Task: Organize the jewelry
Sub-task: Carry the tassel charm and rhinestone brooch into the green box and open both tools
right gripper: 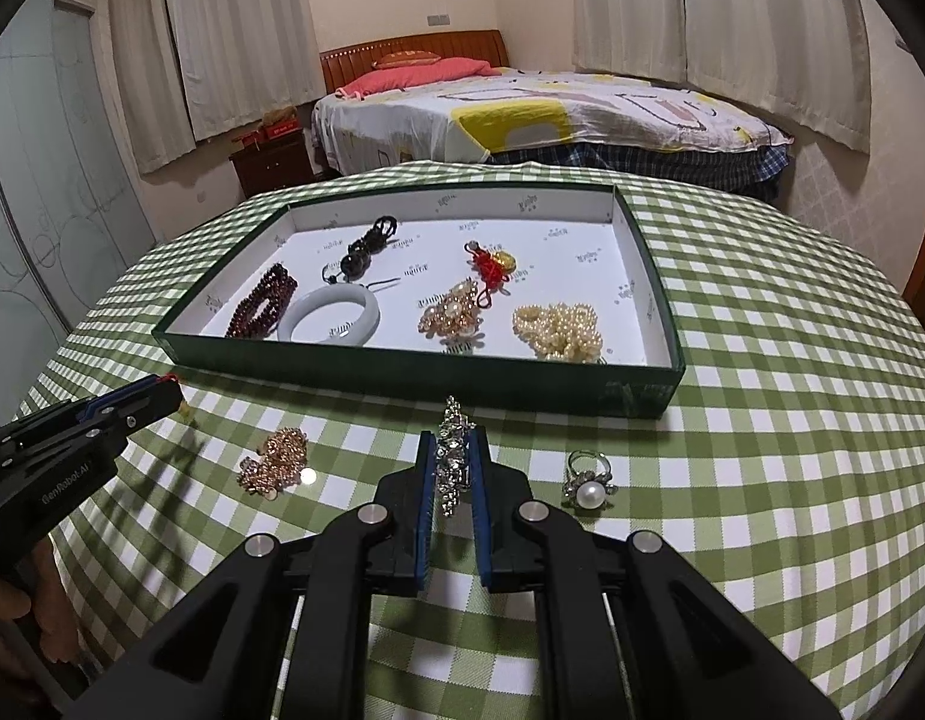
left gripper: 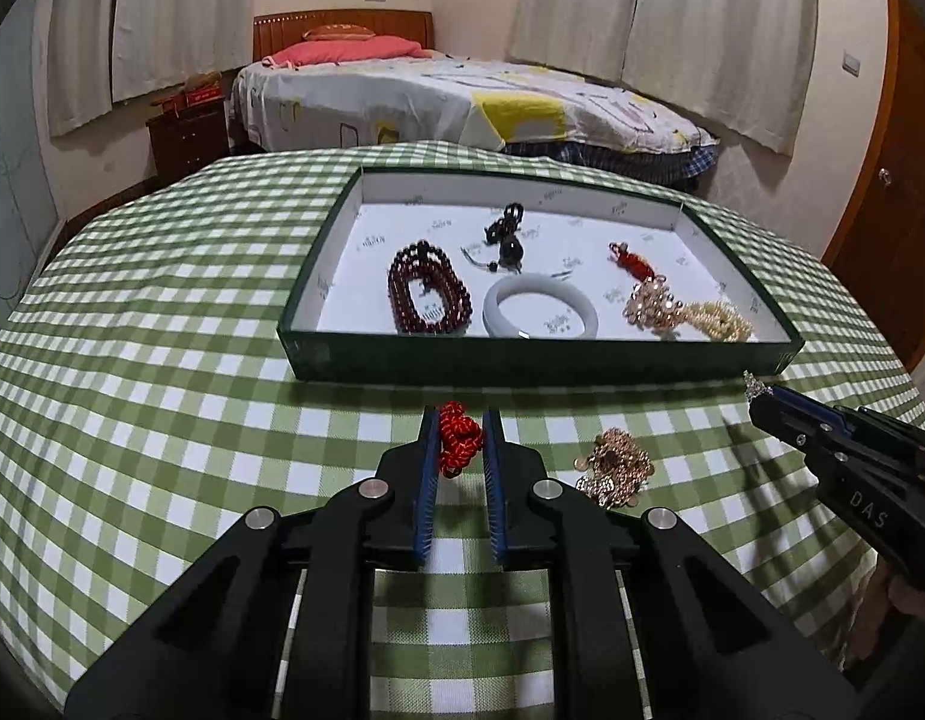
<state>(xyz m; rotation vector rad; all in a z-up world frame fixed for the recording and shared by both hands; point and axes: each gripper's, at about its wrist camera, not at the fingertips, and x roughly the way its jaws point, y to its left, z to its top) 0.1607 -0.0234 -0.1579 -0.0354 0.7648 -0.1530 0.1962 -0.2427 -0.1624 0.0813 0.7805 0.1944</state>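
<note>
Both grippers are clamped: left gripper (left gripper: 459,438) on a red knot ornament (left gripper: 458,441), right gripper (right gripper: 453,459) on a silver crystal piece (right gripper: 455,456); lift each clear of the near wall of the green tray (right gripper: 402,375) before releasing inside.

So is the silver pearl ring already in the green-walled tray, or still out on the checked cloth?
Still out. The silver pearl ring lies on the green checked tablecloth, in front of the green-walled tray's near wall, beside the right gripper.

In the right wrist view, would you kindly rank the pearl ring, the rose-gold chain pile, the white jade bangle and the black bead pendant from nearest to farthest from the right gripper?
From the right gripper:
1. Pearl ring, on the cloth just to its right.
2. Rose-gold chain pile, on the cloth to its left.
3. White jade bangle, in the tray, front left.
4. Black bead pendant, in the tray, behind the bangle.
</note>
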